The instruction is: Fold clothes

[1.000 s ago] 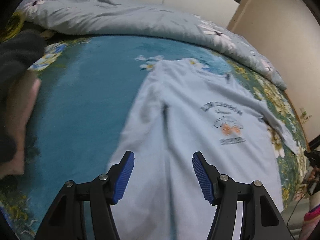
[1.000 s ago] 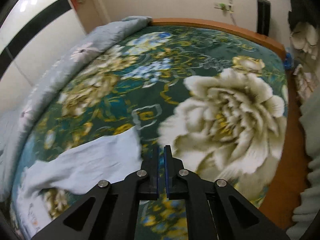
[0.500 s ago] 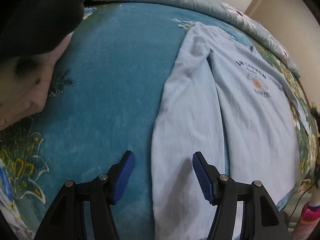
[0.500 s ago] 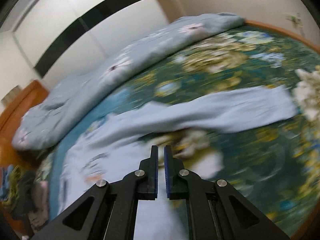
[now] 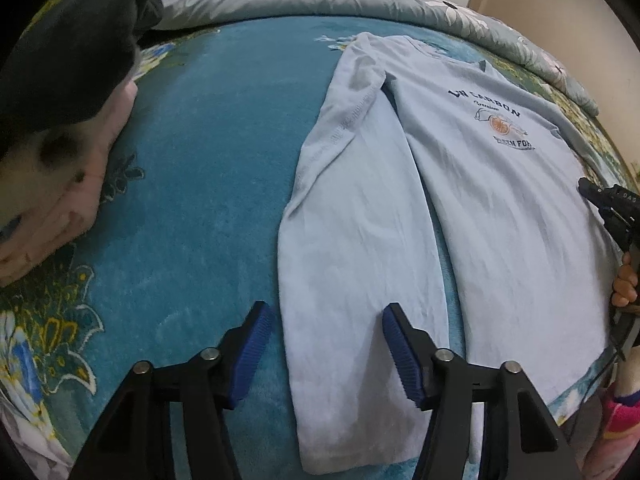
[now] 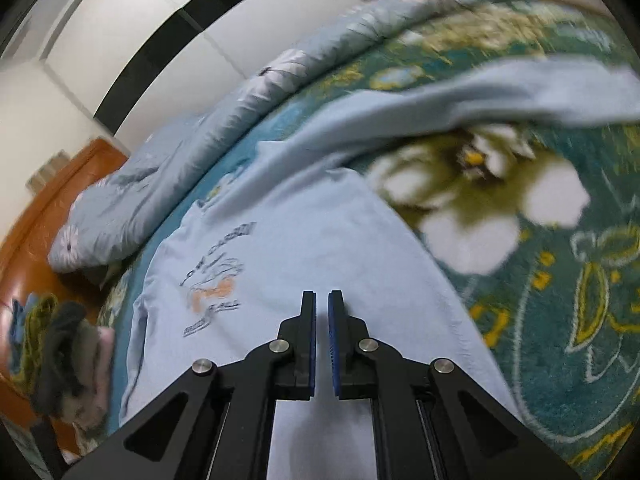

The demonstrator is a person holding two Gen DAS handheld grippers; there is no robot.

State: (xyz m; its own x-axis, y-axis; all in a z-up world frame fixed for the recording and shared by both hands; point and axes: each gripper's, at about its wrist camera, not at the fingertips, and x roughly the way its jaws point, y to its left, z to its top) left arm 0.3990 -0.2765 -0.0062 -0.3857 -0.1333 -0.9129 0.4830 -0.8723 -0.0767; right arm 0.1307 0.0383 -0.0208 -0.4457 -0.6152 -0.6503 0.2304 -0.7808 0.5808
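Spread flat on the teal floral plush blanket [image 5: 208, 152] is the pale blue long-sleeved T-shirt with dark lettering and an orange print [image 5: 500, 184], chest side up. One sleeve [image 5: 356, 216] is already laid down alongside the body, cuff end nearest the camera; the other sleeve [image 6: 460, 100] is stretched out sideways across the flowers, though that view is pretty blurred.

The left gripper [image 5: 326, 354] is held over the cuff end of the near sleeve. Its blue ribbed pads have just been closing but are seen well apart, with cloth below them and nothing pinched yet. The right gripper [image 6: 322, 318] is poised over the shirt's body with its jaws together and nothing between them.

Probably the sleeve is being set up for a fold inward. To get it neat, the cuff is best pinched close to its edge, so only the sleeve layer is caught and not the blanket pile underneath. It should be lifted just enough to clear, then carried across in one go so the crease lands along the shoulder seam. The outstretched sleeve is left for afterwards. Off to the side, a dark and pink heap of other clothes [image 5: 68, 92] is stacked, well clear of the shirt.
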